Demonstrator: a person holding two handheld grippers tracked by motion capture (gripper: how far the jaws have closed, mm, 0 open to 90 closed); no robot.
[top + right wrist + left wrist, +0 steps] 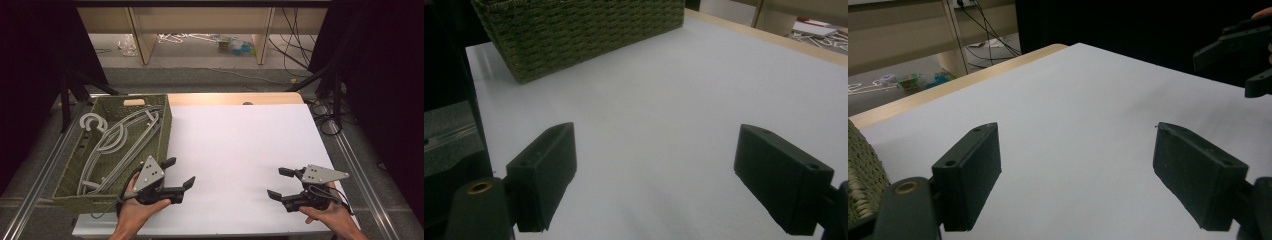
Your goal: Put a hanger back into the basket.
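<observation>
A white table (240, 150) seen from above, with a person's two hands coming in from the bottom edge, each holding a black two-jaw gripper. The left gripper (181, 172) sits near the table's front left corner, jaws spread wide with nothing between them. The right gripper (280, 182) sits near the front right corner, jaws also spread wide and empty, pointing toward the left one. The two are well apart, with bare white tabletop between them.

At the table's left edge stands a green woven basket (165, 125), just beside the left gripper. Inside it lie several grey hangers (117, 142), piled together, one hook curling up near the far left corner. In the right gripper view, the basket's woven wall (584, 30) rises across the table beyond the open jaws.

Beyond the table's far edge are wooden furniture legs (142, 37), loose cables (295, 50) and small clutter on the floor. Dark curtains (380, 75) flank both sides.
</observation>
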